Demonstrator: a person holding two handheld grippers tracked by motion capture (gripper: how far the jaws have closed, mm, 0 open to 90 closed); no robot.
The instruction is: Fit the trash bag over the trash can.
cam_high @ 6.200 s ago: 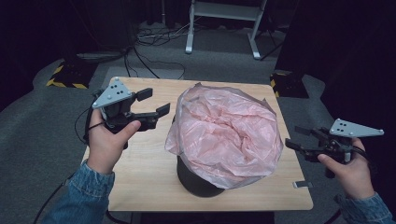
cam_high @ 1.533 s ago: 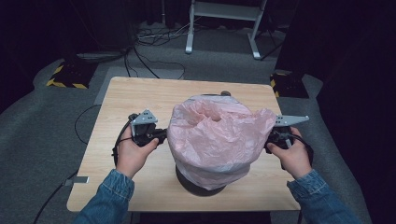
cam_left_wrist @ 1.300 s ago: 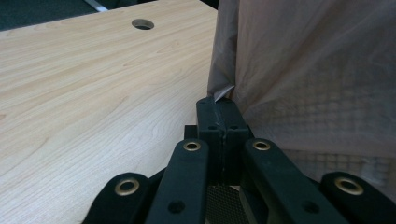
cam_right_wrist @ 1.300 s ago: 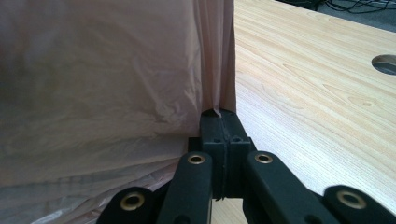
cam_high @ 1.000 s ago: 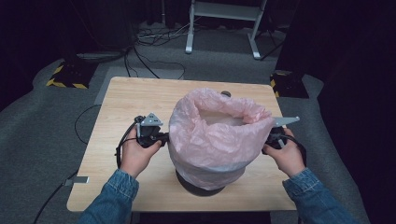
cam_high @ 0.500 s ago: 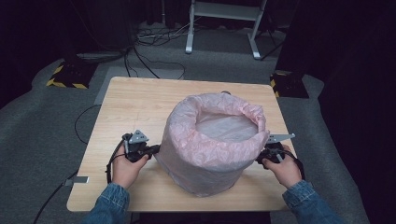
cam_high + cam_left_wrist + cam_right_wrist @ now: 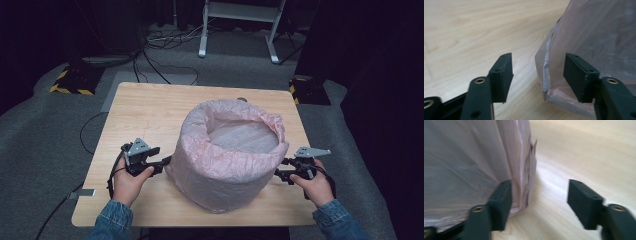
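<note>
High view: pink bag (image 7: 227,165) is pulled down over the bin to the wooden table (image 7: 150,110), mouth rolled open. Left gripper (image 7: 165,162) and right gripper (image 7: 280,174) have just been opening, jaws apart, film edge between them unclamped. Lining looks nearly finished; only withdrawal remains.

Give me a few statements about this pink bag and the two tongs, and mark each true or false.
1. The pink bag is pulled down over a round bin on the wooden table. True.
2. The left tongs are clamped shut on the bag. False: their jaws stand apart, with the bag's edge between them.
3. The right tongs are open beside the bag's lower edge. True.
4. The bag lies flat and folded. False: it stands up, open at the top.
</note>
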